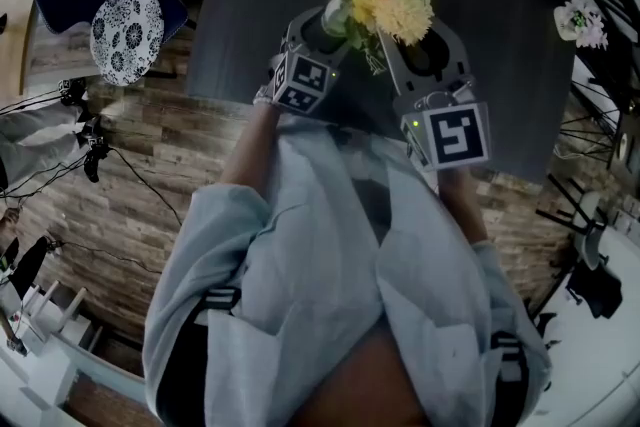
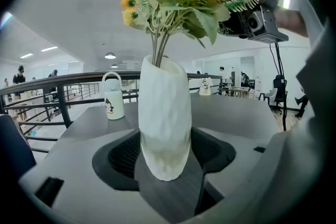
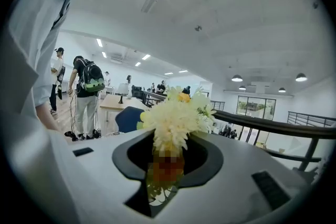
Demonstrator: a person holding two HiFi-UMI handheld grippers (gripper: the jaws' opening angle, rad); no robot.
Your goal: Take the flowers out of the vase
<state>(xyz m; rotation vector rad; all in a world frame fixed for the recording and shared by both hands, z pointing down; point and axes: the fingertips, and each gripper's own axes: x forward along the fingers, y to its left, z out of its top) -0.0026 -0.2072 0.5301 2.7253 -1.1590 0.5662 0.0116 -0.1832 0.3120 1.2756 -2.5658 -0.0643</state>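
Firmly, left claw (image 2: pixel 165 162) clamps the vase (image 2: pixel 164 113); right claw (image 3: pixel 167 168) pinches the flowers (image 3: pixel 176 119).

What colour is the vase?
The vase is plain white; the left gripper view shows it best.

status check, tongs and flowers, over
Left tongs shut on vase, right tongs shut on flowers. Stems not yet out of the vase neck. White bottle behind, apart, not in the way.
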